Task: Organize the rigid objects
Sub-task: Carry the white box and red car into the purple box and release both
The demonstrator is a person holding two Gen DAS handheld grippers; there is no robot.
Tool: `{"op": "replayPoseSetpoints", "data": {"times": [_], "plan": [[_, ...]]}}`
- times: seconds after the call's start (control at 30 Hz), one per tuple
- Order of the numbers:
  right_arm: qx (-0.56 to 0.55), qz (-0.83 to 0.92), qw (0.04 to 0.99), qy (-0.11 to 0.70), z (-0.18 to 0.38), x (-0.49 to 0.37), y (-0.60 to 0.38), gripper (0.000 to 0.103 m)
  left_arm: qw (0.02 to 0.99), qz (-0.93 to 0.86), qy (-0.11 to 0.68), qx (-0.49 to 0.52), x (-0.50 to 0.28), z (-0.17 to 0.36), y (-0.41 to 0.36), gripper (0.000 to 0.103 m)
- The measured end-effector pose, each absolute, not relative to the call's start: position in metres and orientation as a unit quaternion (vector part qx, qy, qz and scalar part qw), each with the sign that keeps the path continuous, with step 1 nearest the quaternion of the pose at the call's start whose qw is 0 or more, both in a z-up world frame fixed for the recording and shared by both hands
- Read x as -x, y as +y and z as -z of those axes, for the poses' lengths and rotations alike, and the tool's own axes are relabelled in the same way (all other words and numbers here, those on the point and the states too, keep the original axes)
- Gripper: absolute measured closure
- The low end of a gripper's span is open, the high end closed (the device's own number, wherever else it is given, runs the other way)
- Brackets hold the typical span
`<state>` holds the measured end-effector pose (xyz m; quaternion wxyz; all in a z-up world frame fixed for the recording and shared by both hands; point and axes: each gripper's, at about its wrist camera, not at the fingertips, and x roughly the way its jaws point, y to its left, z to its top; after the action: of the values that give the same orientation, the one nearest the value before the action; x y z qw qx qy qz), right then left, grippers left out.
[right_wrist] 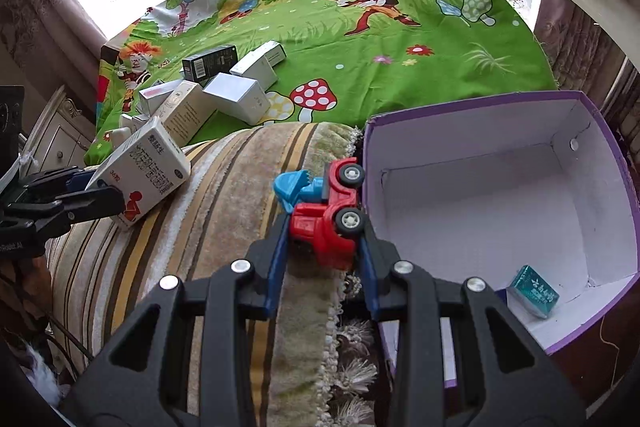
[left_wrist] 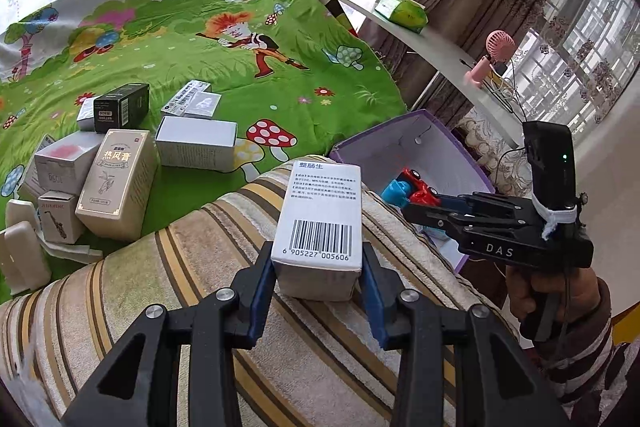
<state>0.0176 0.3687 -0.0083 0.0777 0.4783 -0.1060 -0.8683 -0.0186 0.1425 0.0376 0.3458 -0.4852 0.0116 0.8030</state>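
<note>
Over the striped cushion (right_wrist: 224, 195), beside the green sheet (left_wrist: 240, 67), your right claw (right_wrist: 324, 251) is gripping the toy truck (right_wrist: 328, 211); the bin (right_wrist: 500, 187) is lying just right of it. Your left claw (left_wrist: 318, 267) is gripping the carton (left_wrist: 320, 223), long axis pointing forward. Only the right view is showing the teal box (right_wrist: 532, 291) inside.

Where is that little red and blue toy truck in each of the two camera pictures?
Left wrist view: the toy truck sits right of centre, small, at the tip of the right gripper, in front of the purple box.
Right wrist view: the truck is at centre, clamped between that gripper's blue fingers, beside the box's left wall.
Shared landmark: the red spotted mushroom on the green cloth.
</note>
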Motion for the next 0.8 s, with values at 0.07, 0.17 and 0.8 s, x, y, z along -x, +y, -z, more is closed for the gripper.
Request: {"op": "replayPoseSetpoints", "data": {"times": [0.07,0.17,0.8], "plan": [[-0.478,0.868,0.067,-0.115,0.012,-0.019,0.378,0.066,0.353,-0.799,0.02,0.486,0.017,-0.038,0.155,0.062],[-0.477,0.868,0.053,-0.123,0.016,-0.022,0.391,0.066,0.364,-0.792,0.036,0.488,0.014,-0.038,0.176,0.062],[-0.469,0.865,-0.002,-0.179,0.028,-0.036,0.446,0.057,0.392,-0.764,0.062,0.509,0.003,-0.025,0.238,0.048]]}}
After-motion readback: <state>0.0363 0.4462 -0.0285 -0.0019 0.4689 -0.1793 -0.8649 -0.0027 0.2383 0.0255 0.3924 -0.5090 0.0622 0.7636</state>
